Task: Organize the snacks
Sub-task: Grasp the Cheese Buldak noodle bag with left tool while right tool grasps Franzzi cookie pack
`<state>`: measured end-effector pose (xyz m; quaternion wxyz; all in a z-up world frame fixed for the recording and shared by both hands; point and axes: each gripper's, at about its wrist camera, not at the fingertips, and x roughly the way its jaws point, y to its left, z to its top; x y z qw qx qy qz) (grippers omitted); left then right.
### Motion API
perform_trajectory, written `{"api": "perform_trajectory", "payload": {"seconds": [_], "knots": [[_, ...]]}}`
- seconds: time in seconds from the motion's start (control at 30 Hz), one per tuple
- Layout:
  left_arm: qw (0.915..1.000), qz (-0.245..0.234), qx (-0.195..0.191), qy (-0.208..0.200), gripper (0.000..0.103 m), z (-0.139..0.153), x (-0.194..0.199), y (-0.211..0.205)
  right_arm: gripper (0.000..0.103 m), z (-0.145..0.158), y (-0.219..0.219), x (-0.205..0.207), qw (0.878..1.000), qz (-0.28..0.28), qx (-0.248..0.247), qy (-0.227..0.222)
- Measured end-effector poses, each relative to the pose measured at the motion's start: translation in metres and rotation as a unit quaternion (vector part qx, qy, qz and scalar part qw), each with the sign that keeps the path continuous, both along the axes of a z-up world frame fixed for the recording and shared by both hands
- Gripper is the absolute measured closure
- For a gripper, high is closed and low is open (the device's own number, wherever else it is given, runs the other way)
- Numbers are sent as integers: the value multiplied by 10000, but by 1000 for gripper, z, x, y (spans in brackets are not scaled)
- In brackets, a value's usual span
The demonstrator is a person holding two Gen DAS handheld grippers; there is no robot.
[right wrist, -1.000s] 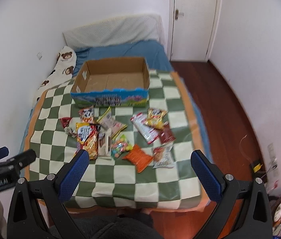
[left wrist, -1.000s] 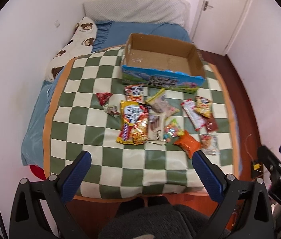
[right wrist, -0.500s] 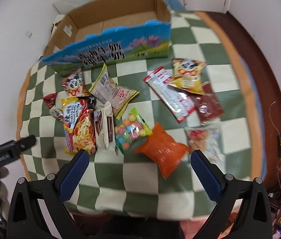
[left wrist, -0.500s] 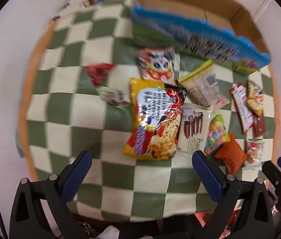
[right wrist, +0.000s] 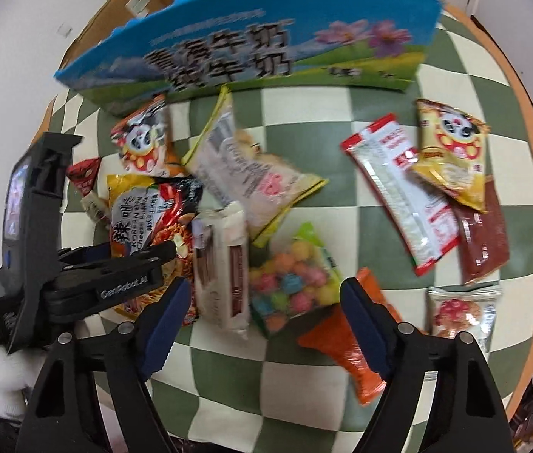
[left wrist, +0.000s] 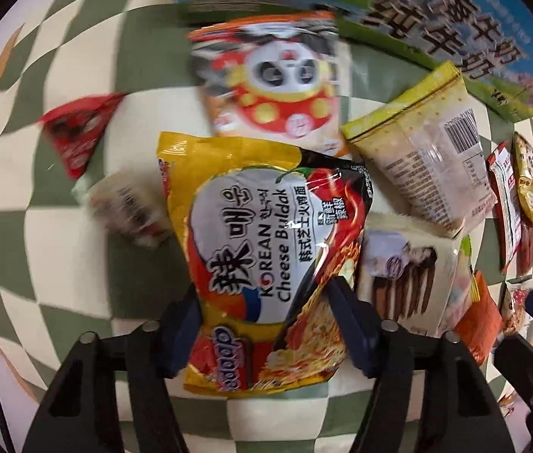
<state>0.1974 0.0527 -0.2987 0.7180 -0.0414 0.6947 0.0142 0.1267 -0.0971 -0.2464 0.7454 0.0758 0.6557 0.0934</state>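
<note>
**Two hand-held grippers low over snacks on a bed**

Nearest, L view: the left hand-held gripper (left wrist: 262, 298) points down at a yellow instant-noodle pkt w/ red and black print (left wrist: 266, 249). Its blue pads sit against the pkt's two long edges, clamped on it. The jaws have just been closing. The pkt lies flat on a green-and-cream checked blanket (right wrist: 228, 370) that covers the bed.

R view: the right hand-held gripper (right wrist: 262, 298) has its jaws apart. They have just been narrowing and grip nothing. Btwn its fingers, side by side, lie a cream pkt showing chocolate sticks (right wrist: 221, 271) and a clear bag of pastel candy balls (right wrist: 292, 283). An orange foil pkt (right wrist: 345, 343) is partly hidden behind the R finger. At lower left a white-gloved hand (right wrist: 5, 377) holds the other tool.

Mid-distance, L to R:
- a small red triangular pkt (left wrist: 77, 132)
- an orange panda-print pkt (left wrist: 277, 75), touching the noodle pkt's top edge
- a pale pkt w/ yellow-green edges and a barcode (left wrist: 428, 158)
- a long red-and-white pkt (right wrist: 402, 196)
- a yellow panda-print pkt (right wrist: 451, 151), overlapping a dark red flat pkt (right wrist: 481, 238)

Farthest: an open cardboard box w/ blue-and-green printed front (right wrist: 247, 49) stands on the blanket, just beyond the snacks. The little of its inside that shows is bare cardboard.
</note>
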Motion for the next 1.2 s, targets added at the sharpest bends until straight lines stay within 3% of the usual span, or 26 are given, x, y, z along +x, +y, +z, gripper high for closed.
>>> {"api": "perform_trajectory", "payload": {"seconds": [0.07,0.23,0.33,0.47,0.57,0.63,0.77,0.93,1.03,1.1,1.2], "knots": [[9998,102,132,-58,52,9,-16,16,20,-5,14,1,10000,25,-20,34],[9987,374,333,100,52,10,-56,55,22,-23,56,7,9998,135,-145,42],[9967,757,-107,277,52,2,-69,78,22,-43,77,13,9992,195,-348,91],[9952,919,-347,-16,50,19,-75,93,33,-68,89,16,9983,134,-461,345],[9959,834,-334,-111,49,29,-78,95,41,-75,91,18,9988,117,-410,255],[9957,793,-469,-67,49,38,-74,93,58,-74,88,16,9982,132,-541,239],[9959,476,-770,-74,45,60,-39,65,60,-67,57,0,9982,133,-492,321],[9983,-169,-537,167,39,40,-11,21,60,-66,21,-13,9979,74,-328,560],[9983,-415,-196,355,21,23,4,-10,54,-68,4,-17,9972,-113,-75,739],[9975,-543,62,448,17,14,8,-25,39,-69,-4,-18,9969,-164,123,757],[9966,-613,317,460,15,5,12,-37,30,-66,-9,-16,9958,-306,332,793]]}}
